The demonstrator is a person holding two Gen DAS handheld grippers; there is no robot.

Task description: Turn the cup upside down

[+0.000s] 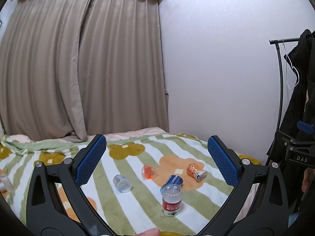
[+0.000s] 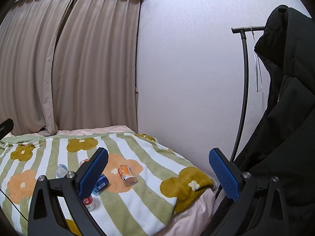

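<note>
Several small cups lie on a striped flower blanket (image 1: 137,206). A clear cup with a red label (image 1: 171,199) stands with its closed end up, nearest to me; in the right wrist view (image 2: 89,201) it is partly hidden behind the left finger. A blue cup (image 1: 173,180), a clear cup (image 1: 122,182), an orange cup (image 1: 148,172) and an orange-and-white cup (image 1: 195,172) lie on their sides. The orange-and-white cup (image 2: 127,175) and blue cup (image 2: 101,182) show in the right wrist view too. My left gripper (image 1: 156,158) is open above the cups. My right gripper (image 2: 157,177) is open over the bed's right part.
The bed meets beige curtains (image 1: 78,68) at the back and a white wall (image 1: 216,68) on the right. A black coat (image 2: 285,108) hangs on a rack (image 2: 244,78) beside the bed's right edge. The right gripper's body (image 1: 295,153) shows at the left view's right edge.
</note>
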